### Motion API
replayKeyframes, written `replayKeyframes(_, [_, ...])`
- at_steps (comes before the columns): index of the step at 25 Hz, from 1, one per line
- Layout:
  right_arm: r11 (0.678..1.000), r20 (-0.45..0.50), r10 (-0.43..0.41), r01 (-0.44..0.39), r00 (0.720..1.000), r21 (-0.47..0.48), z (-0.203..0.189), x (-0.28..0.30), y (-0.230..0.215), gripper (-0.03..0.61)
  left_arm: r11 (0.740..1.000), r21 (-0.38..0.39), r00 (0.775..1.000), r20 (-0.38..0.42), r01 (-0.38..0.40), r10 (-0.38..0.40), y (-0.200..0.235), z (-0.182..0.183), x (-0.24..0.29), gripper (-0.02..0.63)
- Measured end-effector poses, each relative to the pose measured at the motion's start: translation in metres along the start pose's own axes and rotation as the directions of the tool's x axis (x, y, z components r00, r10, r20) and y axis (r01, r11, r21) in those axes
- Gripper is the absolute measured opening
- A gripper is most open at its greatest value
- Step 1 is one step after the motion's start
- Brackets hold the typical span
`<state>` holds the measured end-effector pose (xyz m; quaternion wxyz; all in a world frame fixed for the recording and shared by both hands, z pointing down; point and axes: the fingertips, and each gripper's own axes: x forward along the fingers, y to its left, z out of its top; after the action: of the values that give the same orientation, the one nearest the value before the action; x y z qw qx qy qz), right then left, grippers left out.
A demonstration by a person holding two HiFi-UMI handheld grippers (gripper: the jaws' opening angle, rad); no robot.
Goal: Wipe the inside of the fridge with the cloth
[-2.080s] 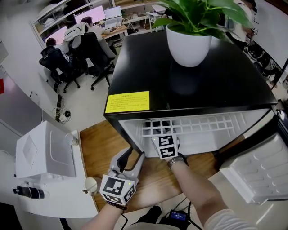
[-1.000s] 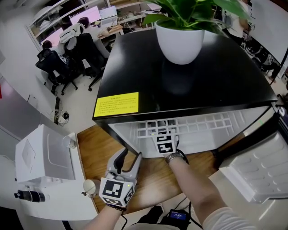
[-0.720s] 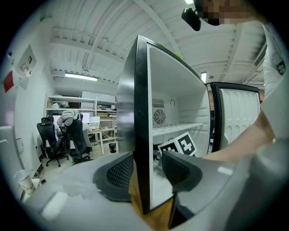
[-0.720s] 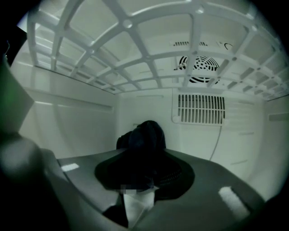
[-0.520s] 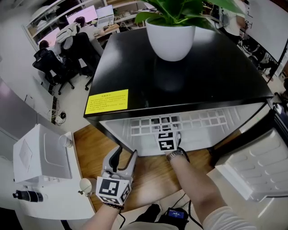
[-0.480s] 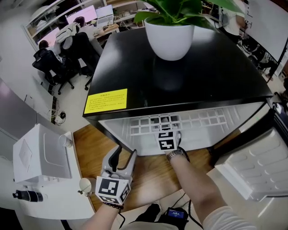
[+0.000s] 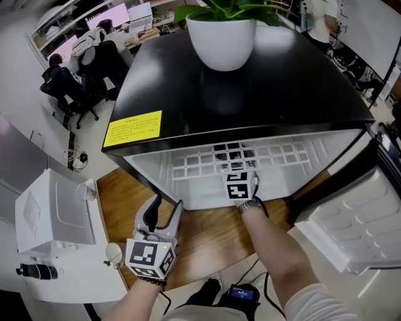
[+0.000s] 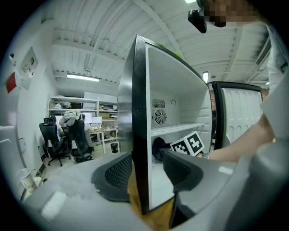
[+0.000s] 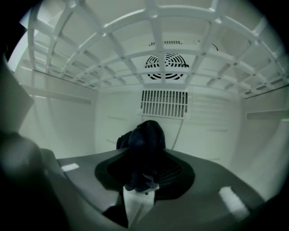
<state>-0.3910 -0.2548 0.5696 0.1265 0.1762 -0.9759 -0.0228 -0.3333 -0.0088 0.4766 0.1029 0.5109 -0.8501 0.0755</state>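
Two claws are sharing the job at an open fridge (image 7: pixel 269 88). I am keeping the right claw (image 9: pixel 145 173) pressed together on a bunched dark cloth (image 9: pixel 145 135) and holding it deep inside the white compartment, just below the white grid shelf (image 7: pixel 282 155), so that the soft wad rather than the plastic is leading toward the lining. The cloth is sticking out ahead of the pads toward the back wall, where a round fan grille (image 9: pixel 165 60) and a slotted vent (image 9: pixel 164 103) are showing. I cannot tell whether it is touching the compartment floor.

The left claw (image 7: pixel 164 208) is waiting outside by the fridge's front left corner, its jaws spread and having just been opening further. The cabinet's black front edge is standing in the gap between them with neither pad pressing on it, so I am judging this hand to be free, not bracing. The door (image 7: pixel 351 232) is hanging wide at the right, giving my arm room to reach in.

A potted plant (image 7: pixel 222 41) is sitting on the black top, and a yellow label (image 7: pixel 133 128) is lying near its front left corner. The fridge is resting on a wooden surface (image 7: pixel 207 235), beside a white boxy appliance (image 7: pixel 53 216). Beyond, people are sitting at desks with monitors (image 7: pixel 106 15) in an open office.
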Motion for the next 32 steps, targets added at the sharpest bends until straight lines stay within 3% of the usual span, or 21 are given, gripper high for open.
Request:
replayKeyframes(20, [0.992,-0.049,-0.127,0.128,0.991,0.005,-0.018,-0.014,-0.072,0.129,1.0,0.011,1.0,-0.01,-0.003,0.003,0.0,0.0,-0.001,0.221])
replayKeyframes(32, [0.968,-0.105,-0.249,0.25,0.963,0.004,-0.03,-0.027,-0.12,0.129,1.0,0.015,1.0,-0.011,-0.007,0.007,0.0,0.0,0.0,0.222])
